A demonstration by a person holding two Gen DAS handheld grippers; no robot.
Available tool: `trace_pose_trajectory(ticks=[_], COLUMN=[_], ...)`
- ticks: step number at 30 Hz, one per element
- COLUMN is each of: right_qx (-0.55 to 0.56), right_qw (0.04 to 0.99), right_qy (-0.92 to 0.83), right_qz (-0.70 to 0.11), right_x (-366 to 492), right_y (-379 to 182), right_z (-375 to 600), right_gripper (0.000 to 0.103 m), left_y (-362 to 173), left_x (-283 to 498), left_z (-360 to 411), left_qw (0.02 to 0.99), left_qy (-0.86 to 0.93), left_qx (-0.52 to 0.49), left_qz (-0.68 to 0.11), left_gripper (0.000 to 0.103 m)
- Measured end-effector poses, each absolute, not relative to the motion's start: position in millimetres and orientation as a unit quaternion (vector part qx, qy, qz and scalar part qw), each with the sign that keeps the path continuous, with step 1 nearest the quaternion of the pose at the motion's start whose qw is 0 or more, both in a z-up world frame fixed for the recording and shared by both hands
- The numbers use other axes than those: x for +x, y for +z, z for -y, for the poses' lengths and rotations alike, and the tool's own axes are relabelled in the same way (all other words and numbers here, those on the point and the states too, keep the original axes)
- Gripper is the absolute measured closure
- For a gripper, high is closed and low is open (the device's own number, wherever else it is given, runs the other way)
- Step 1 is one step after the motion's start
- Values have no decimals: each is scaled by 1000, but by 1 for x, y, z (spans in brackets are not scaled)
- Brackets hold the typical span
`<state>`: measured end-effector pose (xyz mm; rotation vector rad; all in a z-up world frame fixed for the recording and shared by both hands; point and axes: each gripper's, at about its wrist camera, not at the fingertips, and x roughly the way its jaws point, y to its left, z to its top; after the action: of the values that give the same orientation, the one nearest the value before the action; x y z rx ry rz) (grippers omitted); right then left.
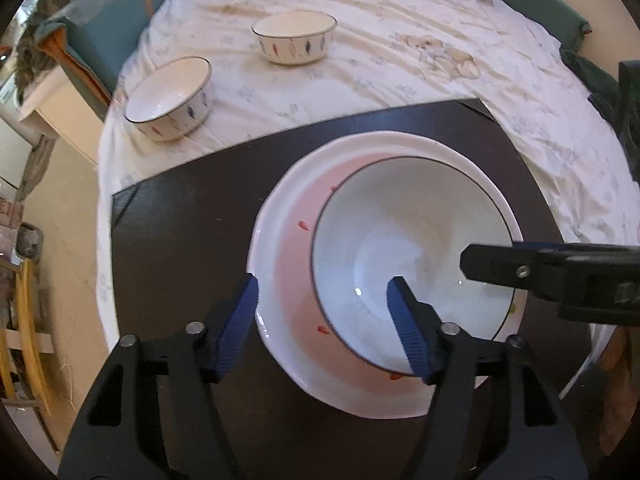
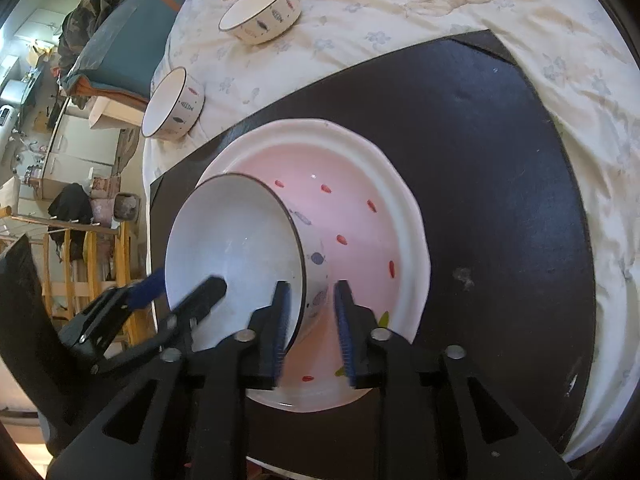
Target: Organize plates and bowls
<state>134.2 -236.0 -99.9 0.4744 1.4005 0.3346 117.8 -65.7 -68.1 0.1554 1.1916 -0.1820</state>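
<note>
white dark-rimmed bowl (image 1: 412, 256) inside pink plate (image 1: 288, 248)

We take the plate (image 1: 280, 264) as our mark: it lies on the mat (image 1: 180, 216), which lies on the cloth-covered tabletop (image 1: 400, 60). In the plate sits a bowl (image 1: 408, 240), tilted and off toward the plate's right side in the left wrist view. Beyond the plate and to its left, off the mat, we see the near bowl (image 1: 168, 98) and, farther back, the far bowl (image 1: 295, 38), the two well apart.
</note>
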Motion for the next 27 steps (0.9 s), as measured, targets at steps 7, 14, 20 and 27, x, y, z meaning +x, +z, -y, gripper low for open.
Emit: trace_pose_trajectory(ticks=[7,14,20,27], right_qx=[197,184,188,183], right_qw=[760,770,775,786], right_qy=[145,140,139,141], right_qz=[-602,-594,-587,-573], right_x=[131,126,122,118], right_y=[-82,-77,-72,-65], right_z=[238,239,241,240], right_gripper=[34,31,31,31], left_y=[-62,-54,-44,-38], left_x=[118,112,102,100], left_z=[51,37,32,14], left_qw=[828,838,848,845], left_qy=[-59,-48,-51,-35], left_qx=[56,42,34,9], left_qz=[-554,-542,-527,-533], left_gripper=[39,39,39,39])
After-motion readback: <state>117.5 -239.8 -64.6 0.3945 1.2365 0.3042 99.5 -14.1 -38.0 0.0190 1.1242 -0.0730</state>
